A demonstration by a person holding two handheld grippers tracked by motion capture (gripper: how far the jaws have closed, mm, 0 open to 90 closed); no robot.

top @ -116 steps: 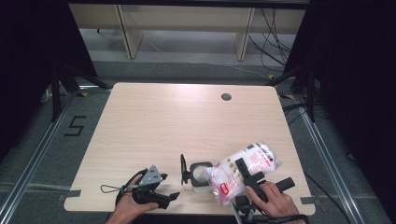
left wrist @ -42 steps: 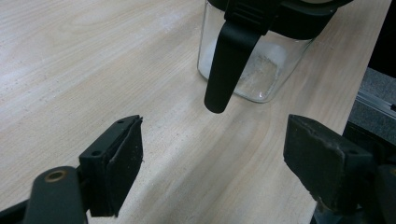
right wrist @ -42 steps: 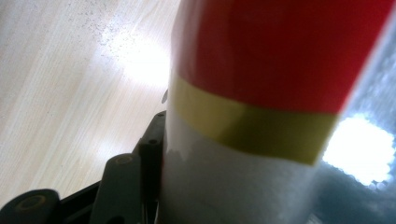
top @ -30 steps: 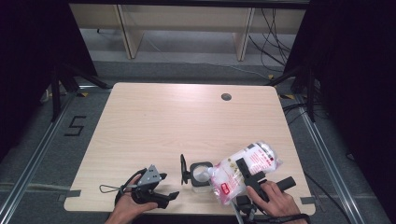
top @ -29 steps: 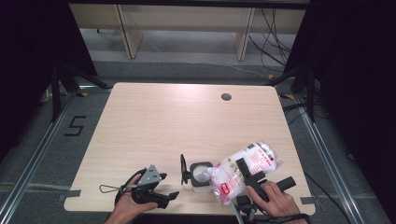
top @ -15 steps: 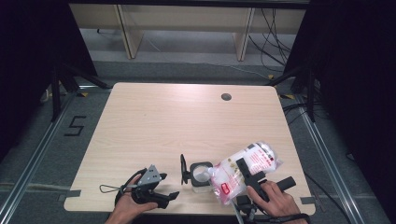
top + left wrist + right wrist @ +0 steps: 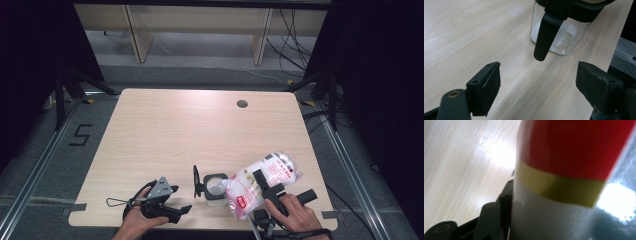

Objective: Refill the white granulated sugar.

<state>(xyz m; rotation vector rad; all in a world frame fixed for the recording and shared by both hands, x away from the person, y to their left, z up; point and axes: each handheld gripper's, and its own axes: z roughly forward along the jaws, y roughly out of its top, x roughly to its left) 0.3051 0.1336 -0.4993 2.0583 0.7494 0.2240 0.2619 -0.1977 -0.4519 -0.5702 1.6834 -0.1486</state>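
Nothing has been shifted since the earlier frame. Lower right of the high view: bag is clamped by the right gripper, tilted over the glass jar. Lower left: left gripper is held with jaws apart, nothing between.

Table: light wood-grain top with rounded corners, a round cable hole near its far edge, glare on the surface. Floor: grey, with a "5" mark at the left of the table and tape strips near the front corners. Metal rails run along both sides. Beyond the table stand pale wooden shelf legs, and cables lie loose on the floor. Black drapes close off left and right.
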